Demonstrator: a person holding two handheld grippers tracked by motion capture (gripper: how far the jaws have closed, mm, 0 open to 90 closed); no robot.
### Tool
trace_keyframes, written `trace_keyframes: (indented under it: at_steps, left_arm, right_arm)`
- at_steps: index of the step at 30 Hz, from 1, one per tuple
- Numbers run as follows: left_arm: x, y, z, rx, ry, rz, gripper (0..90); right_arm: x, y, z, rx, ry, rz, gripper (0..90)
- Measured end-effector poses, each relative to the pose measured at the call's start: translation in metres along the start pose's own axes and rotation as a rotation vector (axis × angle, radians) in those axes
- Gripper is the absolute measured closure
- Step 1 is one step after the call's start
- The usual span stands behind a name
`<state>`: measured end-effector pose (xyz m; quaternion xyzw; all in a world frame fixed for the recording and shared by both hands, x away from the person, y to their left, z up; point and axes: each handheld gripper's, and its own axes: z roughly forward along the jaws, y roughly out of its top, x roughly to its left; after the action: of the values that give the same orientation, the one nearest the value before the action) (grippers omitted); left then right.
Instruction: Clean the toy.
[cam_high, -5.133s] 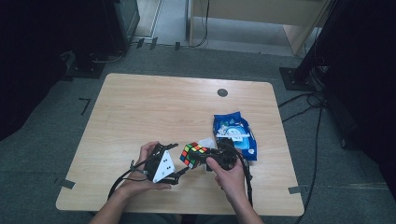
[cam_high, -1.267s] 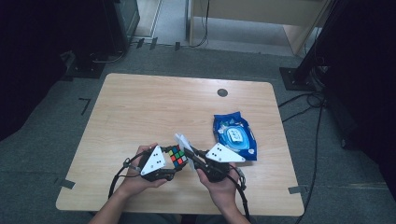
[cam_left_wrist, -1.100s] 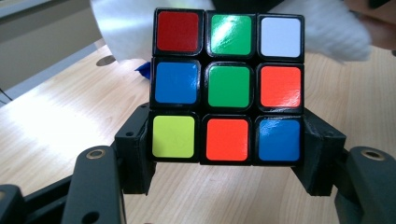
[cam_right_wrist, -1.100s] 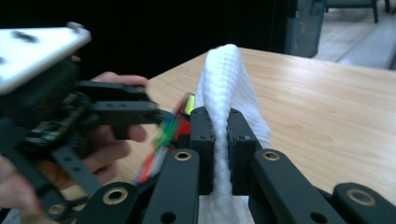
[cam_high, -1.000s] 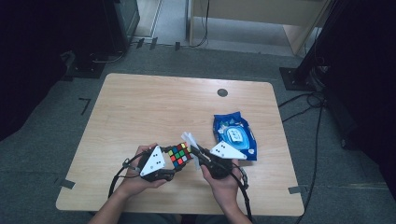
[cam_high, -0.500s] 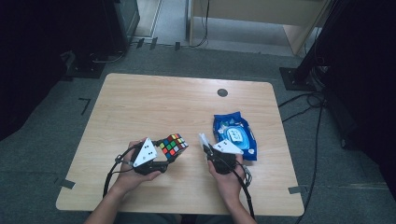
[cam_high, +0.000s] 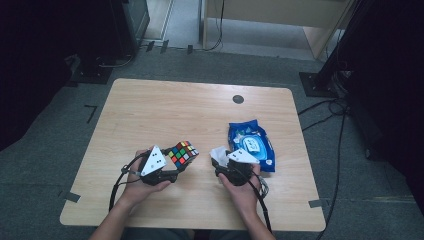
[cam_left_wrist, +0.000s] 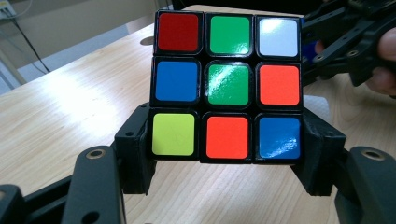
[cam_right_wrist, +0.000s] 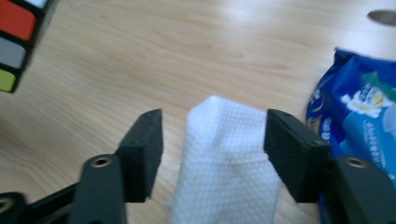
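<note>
My left hand-held gripper (cam_left_wrist: 224, 186) pinches the cube (cam_left_wrist: 227, 84) above the table (cam_high: 165, 115), one face exposed for wiping. My right hand-held gripper (cam_right_wrist: 212, 154) is spread, the white wipe (cam_right_wrist: 229, 163) loose between its jaws.

Cube (cam_high: 182, 153) left, wipe (cam_high: 218, 152) centre, wipe pack (cam_high: 251, 146) right on table (cam_high: 165, 107).

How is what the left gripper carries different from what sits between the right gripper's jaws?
The puzzle cube is hard, boxy and many-coloured; the white wipe is soft, crumpled and plain. The left gripper has its jaws clamped tight on the cube's sides, while the right gripper stands open, with gaps beside the wipe. Both are in front of the person, over the wooden table.
</note>
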<state>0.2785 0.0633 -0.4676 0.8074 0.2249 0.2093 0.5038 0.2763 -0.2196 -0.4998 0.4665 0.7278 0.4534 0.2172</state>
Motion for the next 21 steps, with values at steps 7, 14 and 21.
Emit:
trace_keyframes:
  at_steps: [7, 14, 21]
  left_arm:
    - [0.005, -0.001, 0.003, 0.056, 0.066, -0.029, 34.3]
    - [0.021, -0.007, 0.010, 0.181, 0.190, -0.166, 34.3]
    - [0.048, -0.017, 0.002, 0.257, 0.311, -0.302, 34.2]
  right_arm:
    - [0.002, 0.002, -0.004, -0.006, -0.046, -0.001, 26.7]
    - [0.005, 0.003, -0.006, -0.002, -0.057, -0.009, 28.0]
    - [0.009, 0.006, -0.010, -0.009, -0.038, -0.009, 32.4]
